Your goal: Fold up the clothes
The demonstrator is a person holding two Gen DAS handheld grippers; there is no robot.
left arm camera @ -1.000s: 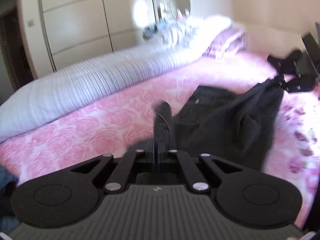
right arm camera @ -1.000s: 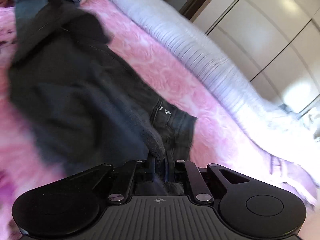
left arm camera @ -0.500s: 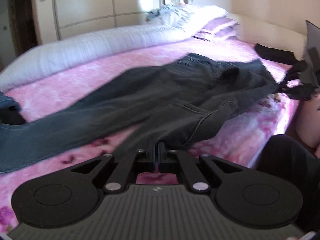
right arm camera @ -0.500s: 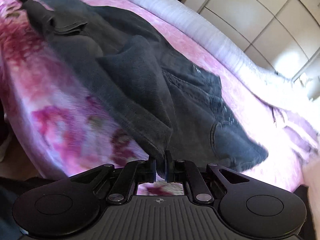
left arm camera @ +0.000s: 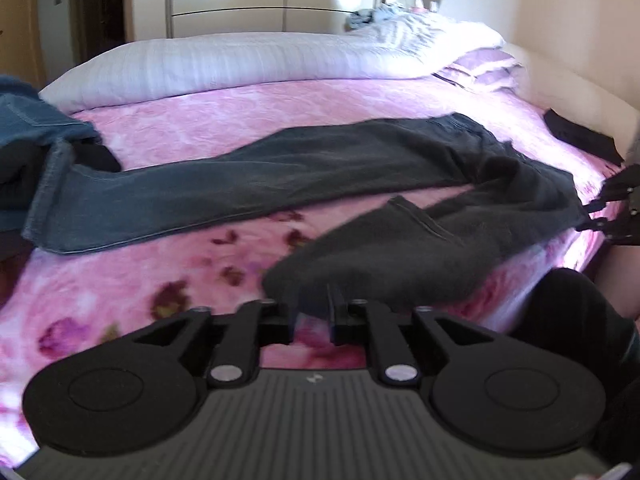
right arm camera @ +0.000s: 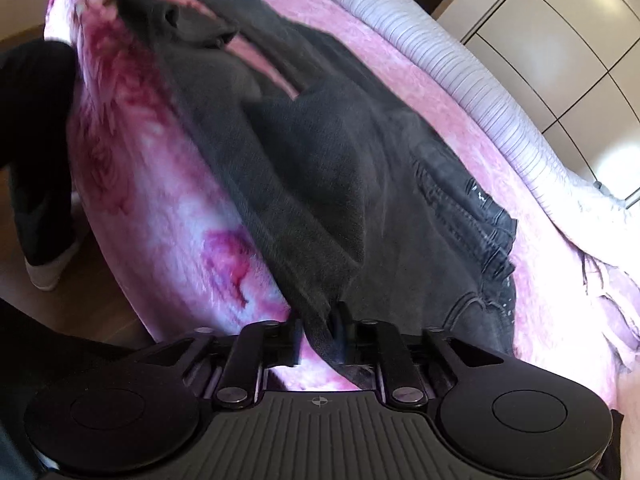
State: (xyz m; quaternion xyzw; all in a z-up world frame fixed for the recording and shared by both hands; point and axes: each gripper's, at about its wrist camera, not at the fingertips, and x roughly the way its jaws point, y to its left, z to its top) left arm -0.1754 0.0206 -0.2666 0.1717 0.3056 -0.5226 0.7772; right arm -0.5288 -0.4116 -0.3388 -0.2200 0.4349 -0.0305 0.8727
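Since a second ago the dark jeans (left arm camera: 360,168) have gone from hanging bunched in the air between the two grippers to lying spread across the bed (left arm camera: 180,280), and both pairs of jaws, then pinched tight on the cloth, are now opening. In the left wrist view the left gripper (left arm camera: 314,320) has its jaws slightly parted at the hem of the nearer trouser leg, the cloth just ahead of them and no longer pinched. In the right wrist view the right gripper (right arm camera: 320,340) is also spreading, with a fold of the jeans (right arm camera: 340,184) lying loose in the gap between its jaws at the near edge of the bed. One leg runs flat toward the foot-end corner, the other lies crumpled along the near edge, and the waistband sits toward the head end. Blue jeans (left arm camera: 28,120) are heaped at the far left corner of the bed. A rolled pale striped duvet (left arm camera: 240,64) lies along the far edge, with lilac pillows (left arm camera: 486,68) at the head end. A person's dark trouser leg and white shoe (right arm camera: 44,268) stand on the floor beside the bed.
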